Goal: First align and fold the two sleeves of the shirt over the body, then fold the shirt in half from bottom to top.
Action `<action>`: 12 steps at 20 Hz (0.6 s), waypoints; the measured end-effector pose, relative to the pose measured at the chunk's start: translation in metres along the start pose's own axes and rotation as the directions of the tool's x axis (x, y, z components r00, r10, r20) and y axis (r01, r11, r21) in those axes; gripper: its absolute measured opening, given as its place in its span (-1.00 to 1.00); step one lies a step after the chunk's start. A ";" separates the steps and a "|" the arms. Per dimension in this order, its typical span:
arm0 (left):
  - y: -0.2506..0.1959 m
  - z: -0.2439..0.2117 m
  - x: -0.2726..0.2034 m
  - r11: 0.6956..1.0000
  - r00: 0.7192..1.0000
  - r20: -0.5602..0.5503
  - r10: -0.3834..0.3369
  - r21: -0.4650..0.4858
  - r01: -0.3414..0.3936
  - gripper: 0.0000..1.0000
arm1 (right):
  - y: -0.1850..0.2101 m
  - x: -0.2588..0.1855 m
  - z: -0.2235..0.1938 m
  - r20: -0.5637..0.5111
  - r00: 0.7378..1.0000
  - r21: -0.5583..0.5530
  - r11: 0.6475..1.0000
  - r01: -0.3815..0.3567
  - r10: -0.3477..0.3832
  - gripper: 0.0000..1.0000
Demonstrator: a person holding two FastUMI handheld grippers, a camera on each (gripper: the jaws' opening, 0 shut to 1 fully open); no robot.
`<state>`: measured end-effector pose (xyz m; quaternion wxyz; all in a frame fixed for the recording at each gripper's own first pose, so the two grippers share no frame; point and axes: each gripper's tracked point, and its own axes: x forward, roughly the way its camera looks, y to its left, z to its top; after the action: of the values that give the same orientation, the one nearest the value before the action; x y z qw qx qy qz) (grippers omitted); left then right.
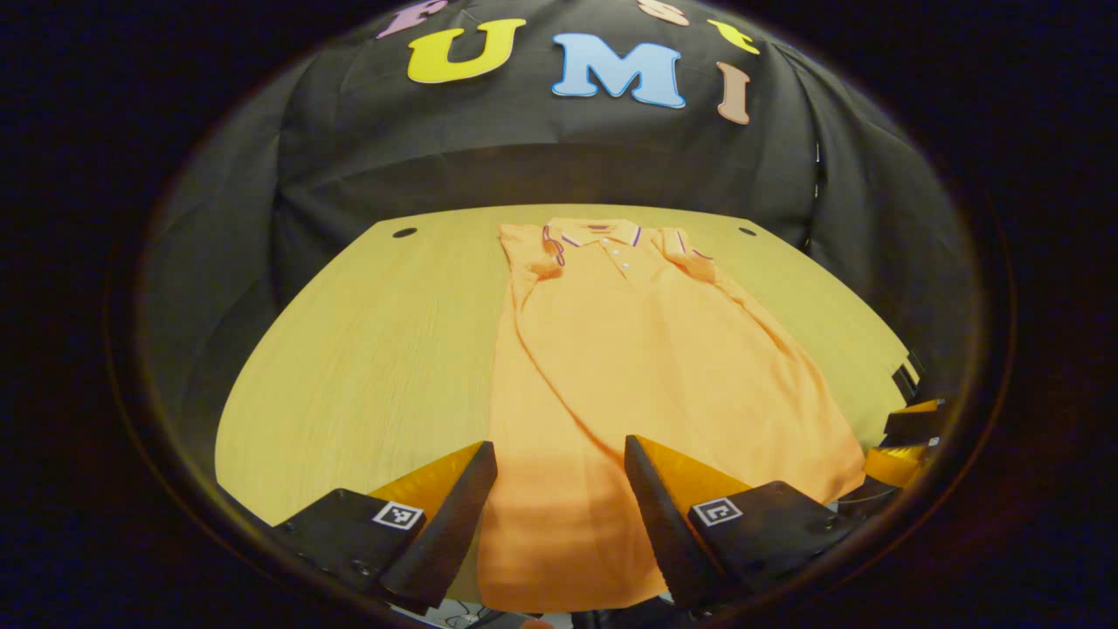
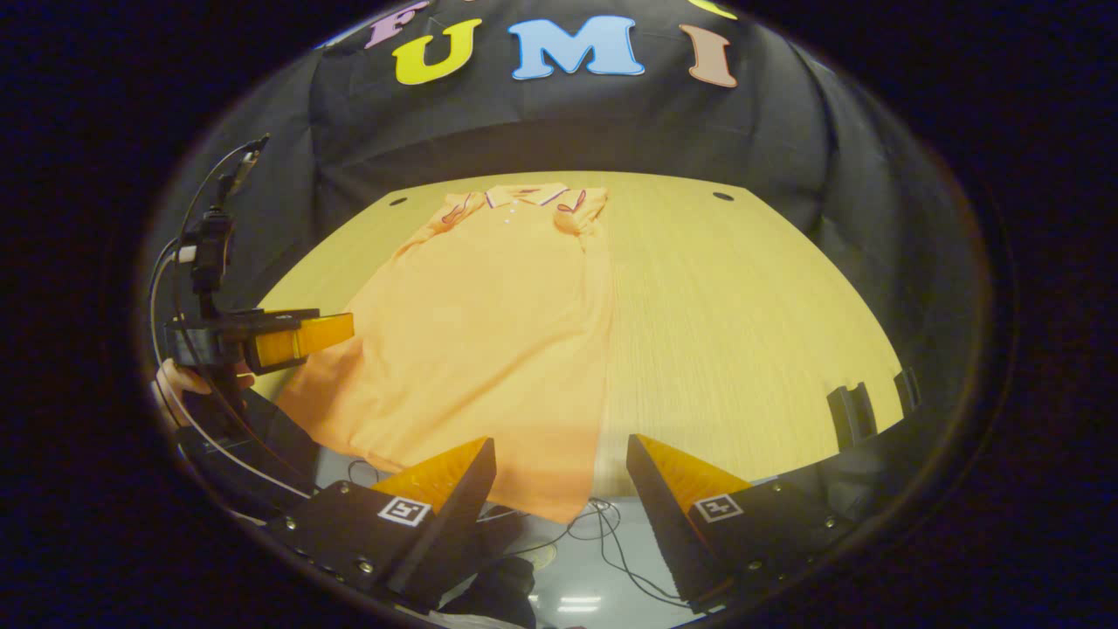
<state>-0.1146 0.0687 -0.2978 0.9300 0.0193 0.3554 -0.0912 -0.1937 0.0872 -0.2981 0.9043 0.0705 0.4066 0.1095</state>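
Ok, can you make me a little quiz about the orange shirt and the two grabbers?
1. True or false: both sleeves of the shirt are already folded over its body.
2. Which end of the shirt is nearest the left gripper? A collar, B bottom hem, C a sleeve.
3. Fill in: the right gripper is ____, holding nothing.

Key: 1 true. 2 B; the collar lies at the far side of the table. 3 open.
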 end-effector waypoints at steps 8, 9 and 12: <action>0.011 -0.056 -0.047 1.000 0.999 -0.040 -0.010 -0.019 0.009 0.90 | 0.008 0.007 -0.014 -0.030 0.999 0.014 1.000 0.020 -0.019 0.88; 0.010 -0.059 -0.050 1.000 0.999 -0.039 -0.015 -0.021 0.014 0.90 | 0.009 0.009 -0.015 -0.034 0.999 0.016 1.000 0.023 -0.022 0.88; 0.005 -0.065 -0.051 1.000 0.999 -0.033 -0.016 -0.018 0.015 0.90 | 0.012 0.009 -0.019 -0.044 0.999 0.005 0.999 0.031 -0.031 0.87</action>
<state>-0.1942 0.0883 -0.3123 0.9235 0.0099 0.3715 -0.0948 -0.2033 0.1018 -0.3144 0.8965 0.0645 0.4277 0.0957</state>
